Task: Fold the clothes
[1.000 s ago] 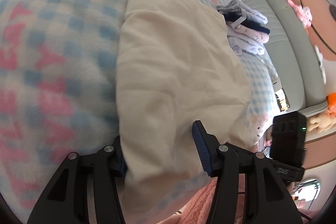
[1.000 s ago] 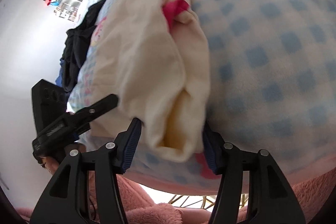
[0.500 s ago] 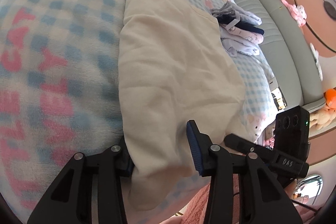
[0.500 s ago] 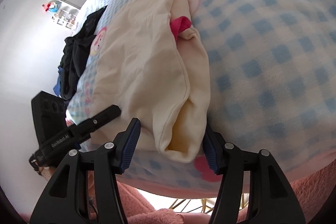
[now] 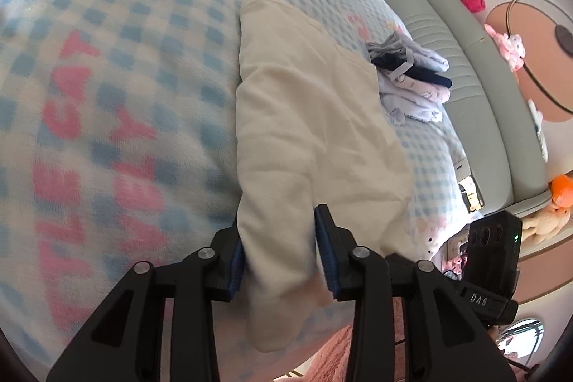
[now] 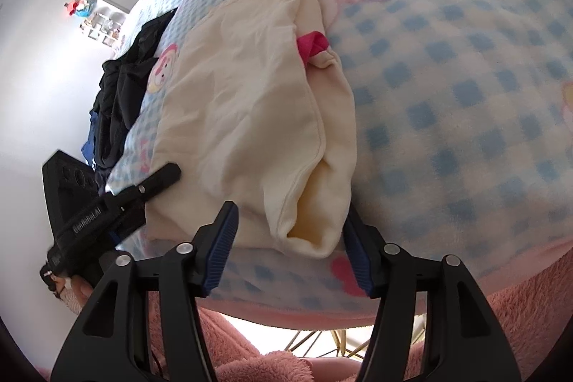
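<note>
A cream garment (image 5: 308, 117) lies folded lengthwise on the blue checked blanket (image 5: 136, 77). My left gripper (image 5: 281, 256) straddles its near left corner with the jaws partly closed around the cloth. In the right wrist view the same garment (image 6: 243, 102) shows a pink trim and an open cuff at its near end. My right gripper (image 6: 290, 246) is open, its jaws on either side of that cuff end. The left gripper also shows in the right wrist view (image 6: 118, 199).
A pile of dark clothes (image 6: 125, 95) lies at the blanket's left edge. A small heap of white and navy baby clothes (image 5: 412, 77) sits beyond the garment. A grey padded headboard (image 5: 465, 77) runs along the right. A pink fleece (image 6: 519, 328) hangs below the blanket's near edge.
My left gripper's jaws have narrowed around the garment's near corner. Both cameras have pulled back slightly, showing more of the bed. The right gripper stays open around the cuff end.
</note>
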The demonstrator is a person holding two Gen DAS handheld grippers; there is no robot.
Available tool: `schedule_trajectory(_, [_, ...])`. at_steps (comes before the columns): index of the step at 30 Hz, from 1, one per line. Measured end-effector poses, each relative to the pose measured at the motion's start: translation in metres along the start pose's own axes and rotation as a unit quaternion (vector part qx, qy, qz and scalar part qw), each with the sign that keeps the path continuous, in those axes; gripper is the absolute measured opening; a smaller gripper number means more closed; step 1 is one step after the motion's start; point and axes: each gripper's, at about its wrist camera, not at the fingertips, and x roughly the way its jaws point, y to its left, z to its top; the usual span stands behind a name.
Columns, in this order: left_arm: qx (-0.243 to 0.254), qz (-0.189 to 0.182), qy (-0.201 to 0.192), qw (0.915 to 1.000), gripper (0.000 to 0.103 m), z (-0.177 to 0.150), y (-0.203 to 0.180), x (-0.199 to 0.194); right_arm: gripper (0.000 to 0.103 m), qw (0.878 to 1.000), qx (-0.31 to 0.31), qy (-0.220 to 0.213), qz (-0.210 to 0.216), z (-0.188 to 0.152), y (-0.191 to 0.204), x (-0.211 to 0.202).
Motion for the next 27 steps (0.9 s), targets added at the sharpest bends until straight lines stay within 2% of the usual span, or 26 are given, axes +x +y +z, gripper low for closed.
schedule_trajectory(3, [0.007,-0.008,0.021,0.9997,0.050,0.004,-0.004,0.012,0.060,1.000,0.014,0.022,-0.005,-0.003,-0.007,0.014])
schedule_trajectory(5, [0.010,-0.007,0.041,0.9991,0.050,0.005,-0.007,0.023,0.060,1.000,0.016,0.022,-0.004,-0.005,-0.008,0.018])
schedule_trajectory(6, [0.013,-0.005,0.050,0.9987,0.048,0.004,-0.009,0.028,0.063,1.000,0.018,0.021,-0.003,-0.006,-0.009,0.020])
schedule_trajectory(8, [0.038,0.011,0.044,0.9982,0.031,-0.002,-0.018,0.029,0.063,1.000,0.012,0.013,0.000,-0.006,-0.007,0.020])
schedule_trajectory(10, [0.056,0.022,0.033,0.9976,0.024,-0.006,-0.027,0.027,0.057,1.000,0.003,0.002,0.005,-0.005,-0.003,0.018])
schedule_trajectory(12, [0.052,0.018,0.021,0.9982,0.022,-0.007,-0.029,0.019,0.044,1.000,-0.006,-0.012,0.014,-0.003,0.001,0.014])
schedule_trajectory(13, [0.053,0.016,0.017,0.9983,0.021,-0.006,-0.030,0.016,0.044,0.999,-0.007,-0.021,0.025,-0.003,0.002,0.011])
schedule_trajectory(15, [0.054,0.011,0.015,0.9984,0.021,-0.004,-0.031,0.013,0.048,0.999,0.005,-0.015,0.039,-0.002,-0.004,0.016])
schedule_trajectory(17, [0.054,0.005,0.021,0.9983,0.022,-0.002,-0.030,0.014,0.059,0.998,0.023,-0.004,0.050,0.000,-0.012,0.024])
schedule_trajectory(19, [0.051,0.009,0.029,0.9983,0.022,-0.001,-0.028,0.018,0.059,0.997,0.042,0.005,0.058,0.001,-0.018,0.032])
schedule_trajectory(21, [0.050,0.013,0.031,0.9982,0.021,-0.002,-0.028,0.019,0.039,0.998,0.028,-0.001,0.052,0.001,-0.013,0.030])
schedule_trajectory(23, [0.065,0.021,0.018,0.9975,0.021,-0.005,-0.037,0.013,0.028,0.999,0.002,-0.018,0.037,0.001,-0.002,0.020])
schedule_trajectory(27, [0.093,0.026,0.013,0.9952,0.021,-0.007,-0.061,0.005,0.024,0.998,-0.038,-0.037,0.021,0.005,0.013,-0.004])
